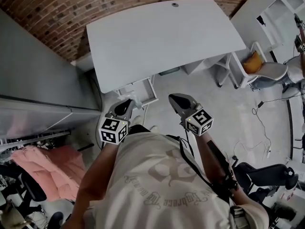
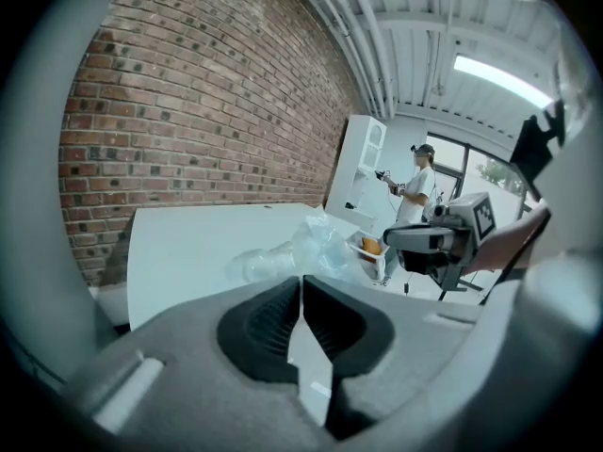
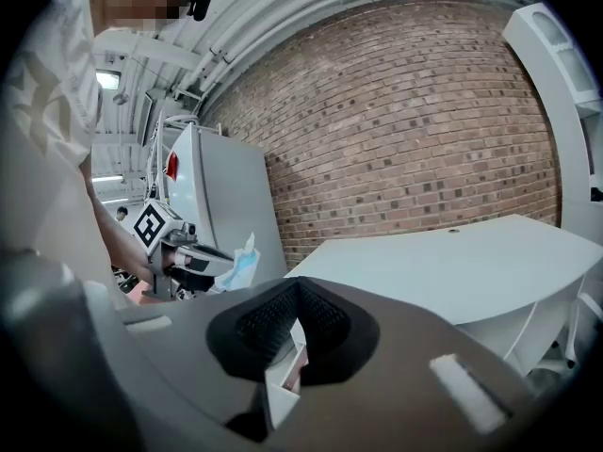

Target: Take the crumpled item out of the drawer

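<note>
Two tongs are raised in front of the person's chest. The left tongs (image 2: 301,281) are clenched on one crumpled plastic item (image 2: 300,245), clear with a bluish-white tint. It bunches out beyond the tips toward 12 o'clock and is held in the air, apart from the counter. The right tongs (image 3: 298,288) are clenched with nothing between the pads. They sit at 3 o'clock of the left pair and do not touch it.

In the head view one white counter (image 1: 162,37) fills 12 o'clock, with its near edge just beyond both pairs of tips. One brick wall (image 1: 57,8) runs behind it. One grey cabinet (image 1: 38,89) closes off 9 o'clock. Pale floor (image 1: 228,109) lies open toward 3 o'clock, up to one white chair (image 1: 248,75) with an orange cushion at 2 o'clock. One pink garment (image 1: 43,166) lies at 8 o'clock.

A white frame (image 1: 143,90) under the counter's near edge is partly covered by the left tongs, so I cannot tell whether it is the drawer. The crumpled plastic item is hard to make out in the head view.
</note>
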The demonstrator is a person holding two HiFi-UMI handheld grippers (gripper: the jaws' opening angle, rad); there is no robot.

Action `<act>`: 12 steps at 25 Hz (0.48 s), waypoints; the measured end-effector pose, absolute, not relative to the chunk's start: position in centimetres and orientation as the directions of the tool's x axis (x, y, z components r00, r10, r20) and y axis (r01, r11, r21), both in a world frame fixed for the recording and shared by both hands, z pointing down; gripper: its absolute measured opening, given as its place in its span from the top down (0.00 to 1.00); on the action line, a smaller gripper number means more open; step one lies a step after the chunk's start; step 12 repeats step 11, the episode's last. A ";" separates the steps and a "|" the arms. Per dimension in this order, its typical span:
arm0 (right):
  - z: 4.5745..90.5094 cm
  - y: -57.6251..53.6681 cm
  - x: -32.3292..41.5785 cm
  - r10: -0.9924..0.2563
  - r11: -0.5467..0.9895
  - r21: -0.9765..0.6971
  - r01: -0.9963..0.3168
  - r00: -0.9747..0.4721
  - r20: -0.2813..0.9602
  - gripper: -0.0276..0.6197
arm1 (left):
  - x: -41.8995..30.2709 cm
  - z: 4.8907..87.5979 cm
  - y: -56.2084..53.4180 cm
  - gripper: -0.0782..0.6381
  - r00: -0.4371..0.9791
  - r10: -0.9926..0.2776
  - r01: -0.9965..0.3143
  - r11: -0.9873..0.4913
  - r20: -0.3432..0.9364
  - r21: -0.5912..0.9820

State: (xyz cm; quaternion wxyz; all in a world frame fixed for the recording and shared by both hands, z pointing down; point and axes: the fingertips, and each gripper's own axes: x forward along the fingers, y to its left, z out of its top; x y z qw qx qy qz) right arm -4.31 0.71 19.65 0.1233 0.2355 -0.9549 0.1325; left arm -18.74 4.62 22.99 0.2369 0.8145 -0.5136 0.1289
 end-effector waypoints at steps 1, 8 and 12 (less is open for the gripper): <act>19.7 0.7 -4.1 -0.417 0.854 -0.194 -0.483 -0.858 0.299 0.95 | -18.5 23.0 4.6 0.87 0.441 -0.776 -0.897 -0.363 0.452 0.251; 19.2 0.5 -2.1 -0.411 0.858 -0.197 -0.475 -0.863 0.293 0.95 | -16.7 22.4 4.8 0.87 0.426 -0.777 -0.904 -0.353 0.464 0.239; 19.1 0.2 -1.7 -0.410 0.859 -0.195 -0.473 -0.865 0.288 0.95 | -16.1 22.3 4.6 0.87 0.427 -0.777 -0.904 -0.357 0.463 0.234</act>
